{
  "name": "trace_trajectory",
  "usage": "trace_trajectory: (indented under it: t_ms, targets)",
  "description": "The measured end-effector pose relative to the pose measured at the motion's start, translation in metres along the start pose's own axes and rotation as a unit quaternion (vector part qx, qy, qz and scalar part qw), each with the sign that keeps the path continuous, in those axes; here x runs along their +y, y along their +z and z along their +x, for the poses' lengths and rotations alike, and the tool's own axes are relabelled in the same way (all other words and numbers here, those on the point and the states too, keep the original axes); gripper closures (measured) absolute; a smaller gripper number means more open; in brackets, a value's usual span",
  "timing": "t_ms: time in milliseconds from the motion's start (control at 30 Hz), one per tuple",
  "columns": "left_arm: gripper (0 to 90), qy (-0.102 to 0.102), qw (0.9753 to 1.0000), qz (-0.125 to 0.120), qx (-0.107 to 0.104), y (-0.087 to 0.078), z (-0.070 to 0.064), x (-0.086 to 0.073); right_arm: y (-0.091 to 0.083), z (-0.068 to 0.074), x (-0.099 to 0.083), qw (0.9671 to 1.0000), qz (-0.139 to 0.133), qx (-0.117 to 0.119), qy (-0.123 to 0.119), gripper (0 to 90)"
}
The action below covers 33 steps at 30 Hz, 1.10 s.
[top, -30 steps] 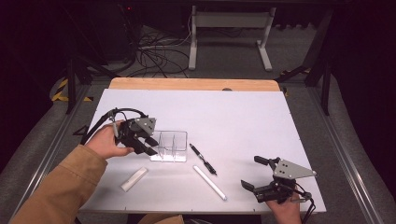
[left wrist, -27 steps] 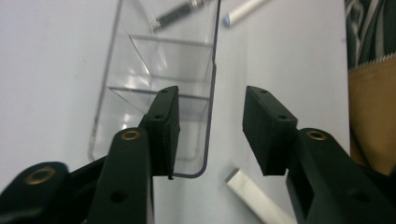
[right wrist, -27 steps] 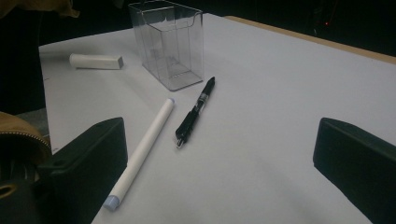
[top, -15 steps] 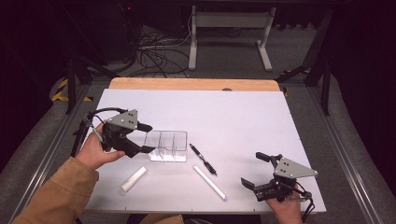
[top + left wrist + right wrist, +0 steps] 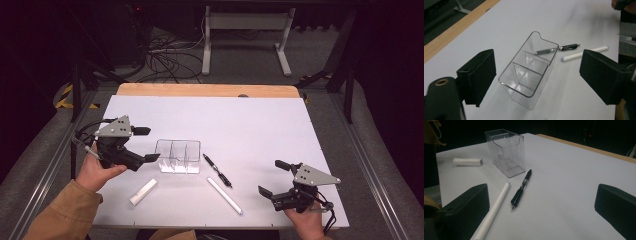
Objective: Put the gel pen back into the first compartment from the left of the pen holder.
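While the left claw [image 5: 150,150] hangs with its jaws spread wide and nothing between them, the clear divided holder [image 5: 178,156] stands upright on the white surface [image 5: 260,125] just beyond its tips, toward the middle of the surface. In the left gripper view the holder [image 5: 526,72] sits squarely in the gap between the two black jaws, its long axis running away from the camera, so a straight push forward would probably bring the jaws to either long wall. The right claw [image 5: 270,177] is also spread and empty, resting near the front right corner, well apart from the holder. The black pen [image 5: 217,170] lies just beside the holder on its right, angled toward the right claw, and the long white stick [image 5: 224,195] lies near it, roughly parallel. The short white piece [image 5: 143,192] lies in front of the holder, nearer the left hand [image 5: 97,172]. The left hand looks the nearer for the holder, the right for the pen.
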<state>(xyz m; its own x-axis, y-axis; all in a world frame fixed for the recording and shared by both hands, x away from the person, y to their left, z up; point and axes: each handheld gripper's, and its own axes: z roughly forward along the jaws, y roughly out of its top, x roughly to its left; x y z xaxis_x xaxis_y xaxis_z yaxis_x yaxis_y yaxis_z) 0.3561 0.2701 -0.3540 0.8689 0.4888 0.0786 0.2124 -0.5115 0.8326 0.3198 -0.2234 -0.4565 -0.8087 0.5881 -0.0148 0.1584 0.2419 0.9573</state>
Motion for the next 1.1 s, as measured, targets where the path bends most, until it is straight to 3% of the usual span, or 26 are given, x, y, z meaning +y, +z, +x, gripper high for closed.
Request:
trace_trajectory:
  t_ms: [133,200,267,433,467,500,533,800,967,1100]
  targets:
    - [13.7,-0.016,0.9996,-0.024,0.005,-0.006,-0.002,-0.006,0.002,0.000,0.003,0.9999,-0.006,-0.008,0.009,1.1]
    - [11.7,-0.027,0.9987,-0.040,0.015,-0.009,-0.004,-0.010,0.003,0.000,0.006,0.9994,-0.015,-0.018,0.024,2.2]
    - [10.0,-0.037,0.9959,-0.068,0.048,-0.014,-0.009,-0.017,0.005,0.001,0.008,0.9995,-0.012,-0.021,0.020,2.9]
    - [9.8,-0.046,0.9939,-0.087,0.050,-0.017,-0.014,-0.025,0.007,0.001,0.011,0.9997,0.004,-0.014,0.018,3.4]
    - [9.8,-0.053,0.9923,-0.097,0.057,-0.018,-0.016,-0.030,0.007,0.002,0.011,0.9998,0.010,-0.012,0.015,6.0]
    - [9.8,-0.053,0.9923,-0.097,0.057,-0.018,-0.016,-0.030,0.007,0.002,0.011,0.9998,0.010,-0.012,0.015,6.0]
    - [9.8,-0.048,0.9913,-0.097,0.075,-0.018,-0.019,-0.034,0.008,0.002,0.012,0.9996,0.017,-0.019,0.009,8.2]
    - [8.0,-0.043,0.9892,-0.084,0.112,-0.019,-0.029,-0.040,0.008,0.004,0.013,0.9991,0.026,-0.032,-0.002,11.7]
    - [7.0,-0.059,0.9893,-0.089,0.099,-0.020,-0.029,-0.045,0.009,0.007,0.016,0.9984,0.038,-0.040,-0.011,18.1]
    - [7.2,-0.062,0.9889,-0.087,0.104,-0.019,-0.030,-0.049,0.012,0.010,0.020,0.9981,0.048,-0.037,-0.014,17.5]
